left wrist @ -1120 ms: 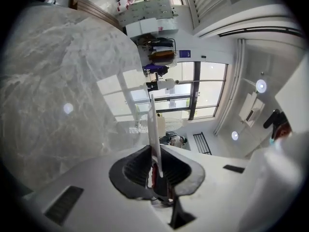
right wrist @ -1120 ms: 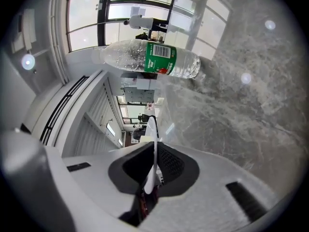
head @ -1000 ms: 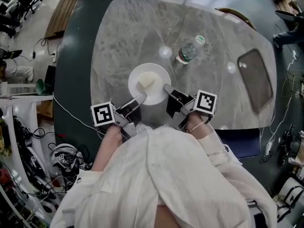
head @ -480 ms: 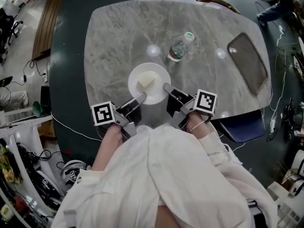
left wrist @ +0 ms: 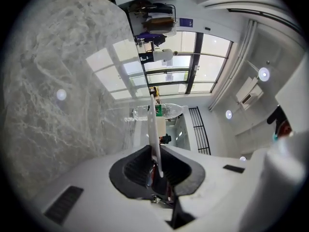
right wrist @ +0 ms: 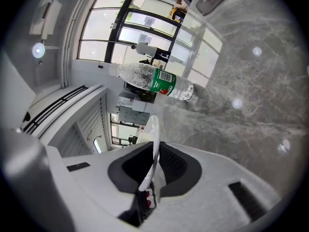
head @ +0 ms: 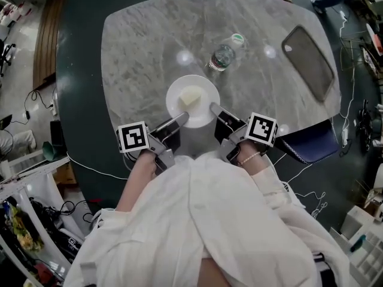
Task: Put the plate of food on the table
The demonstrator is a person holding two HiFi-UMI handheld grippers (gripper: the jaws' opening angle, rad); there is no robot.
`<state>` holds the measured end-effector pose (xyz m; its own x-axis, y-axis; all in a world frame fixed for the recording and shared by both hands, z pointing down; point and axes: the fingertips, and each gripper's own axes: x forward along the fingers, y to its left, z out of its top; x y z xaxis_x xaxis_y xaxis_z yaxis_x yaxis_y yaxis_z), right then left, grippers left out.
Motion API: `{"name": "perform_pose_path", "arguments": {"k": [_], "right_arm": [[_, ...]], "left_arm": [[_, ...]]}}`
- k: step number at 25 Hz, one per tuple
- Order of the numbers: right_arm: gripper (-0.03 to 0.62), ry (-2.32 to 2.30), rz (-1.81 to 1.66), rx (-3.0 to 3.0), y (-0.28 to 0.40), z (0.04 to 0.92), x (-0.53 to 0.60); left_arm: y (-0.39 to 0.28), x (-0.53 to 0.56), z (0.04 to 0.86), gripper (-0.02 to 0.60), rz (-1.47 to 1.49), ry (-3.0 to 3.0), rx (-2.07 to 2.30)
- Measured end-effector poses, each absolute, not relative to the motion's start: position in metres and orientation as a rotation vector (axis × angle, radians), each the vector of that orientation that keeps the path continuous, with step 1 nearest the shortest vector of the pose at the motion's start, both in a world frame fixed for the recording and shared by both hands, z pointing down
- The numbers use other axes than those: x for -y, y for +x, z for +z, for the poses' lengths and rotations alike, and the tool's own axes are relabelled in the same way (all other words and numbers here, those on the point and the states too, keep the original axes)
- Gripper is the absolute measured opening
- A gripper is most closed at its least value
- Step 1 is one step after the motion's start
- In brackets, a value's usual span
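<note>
Left claw (head: 180, 120) is clamped on the near-left rim of the white plate (head: 192, 100). Right claw (head: 215, 109) is clamped on the near-right rim. Both gripper views show the rim edge-on, pinched between the dark pads, with nothing else in there.

The plate is over the near part of the marble worktop (head: 137, 52), inboard of the near edge. One pale block of food (head: 190, 95) sits roughly at its centre. I can't tell from any view whether the base is down on the stone or just above it. My read: we're at the set-down, release not yet done.

Risks from here:
- The grip is thin rim only, at two points on the near side, so the far side is unsupported. If one claw opens ahead of the other with the plate off the surface, it tips and the food slides off.
- If I lower unevenly, the far edge lands first and the smooth rim could skid out of the pads.
- It's ceramic on stone, so a hard landing chips it.
- Beyond the plate, near but apart, a clear green-labelled water bottle (head: 224, 54) looks upright. Pushing the plate further in would hit it, and it probably topples easily.
- The dark rectangular tray (head: 308, 61) at far right is well apart, no concern.
</note>
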<state>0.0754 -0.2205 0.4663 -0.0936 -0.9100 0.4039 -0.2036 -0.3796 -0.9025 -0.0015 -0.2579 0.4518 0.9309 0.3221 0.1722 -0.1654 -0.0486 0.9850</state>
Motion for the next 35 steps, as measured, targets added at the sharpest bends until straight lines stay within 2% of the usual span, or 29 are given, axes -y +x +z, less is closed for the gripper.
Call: {"name": "perform_pose_path", "arguments": {"k": [5, 10, 25, 35], "right_arm": [[0.012, -1.613, -1.526, -1.212, 0.073, 0.473, 0.218], [0.013, -1.636, -1.405, -1.451, 0.076, 0.456, 0.231], [0.045, -1.782, -1.497, -1.375, 0.071, 0.481, 0.185], [0.051, -1.875, -1.485, -1.357, 0.082, 0.493, 0.171]], "left_arm": [[0.002, 0.26, 0.457, 0.043, 0.431, 1.59, -0.2], [0.006, 0.256, 0.463, 0.043, 0.478, 1.565, -0.231], [0.017, 0.225, 0.475, 0.044, 0.746, 1.704, -0.412], [0.029, 0.213, 0.493, 0.052, 0.882, 1.824, -0.369]]}}
